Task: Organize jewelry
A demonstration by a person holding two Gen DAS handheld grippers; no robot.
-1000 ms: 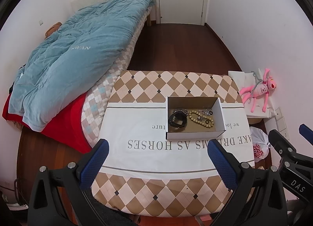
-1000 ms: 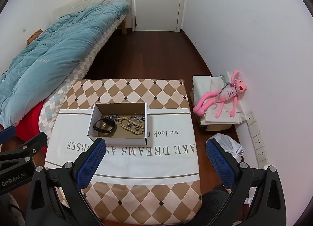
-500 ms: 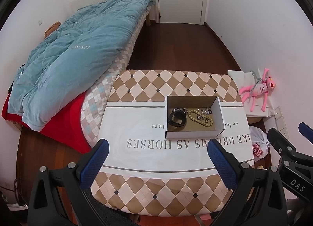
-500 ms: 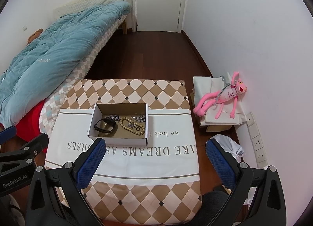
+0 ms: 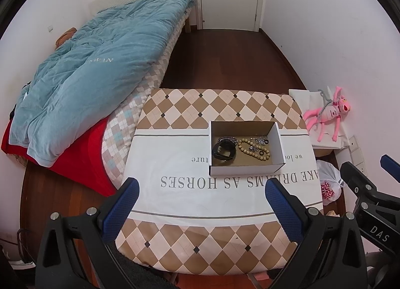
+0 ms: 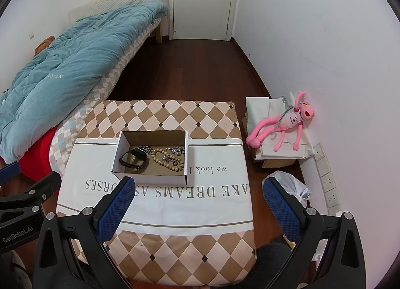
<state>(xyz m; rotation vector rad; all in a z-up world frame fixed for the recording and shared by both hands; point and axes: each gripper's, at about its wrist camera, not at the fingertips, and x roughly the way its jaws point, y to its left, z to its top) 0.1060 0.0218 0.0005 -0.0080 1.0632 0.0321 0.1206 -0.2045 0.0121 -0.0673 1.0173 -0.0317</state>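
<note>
Holding beads (image 5: 253,149), black band (image 5: 224,151), chains: cardboard box (image 5: 246,169).

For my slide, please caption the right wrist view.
Open right tongs above a table, facing a cardboard box of jewelry.

One box (image 5: 246,170), one black band (image 5: 224,150), one bead strand (image 5: 253,148), perhaps several trinkets (image 5: 261,140).

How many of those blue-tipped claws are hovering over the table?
2. The left claw hangs open over the table's near edge, short of the cardboard box. The right claw is open beside it, to the right. Neither holds anything.
</note>
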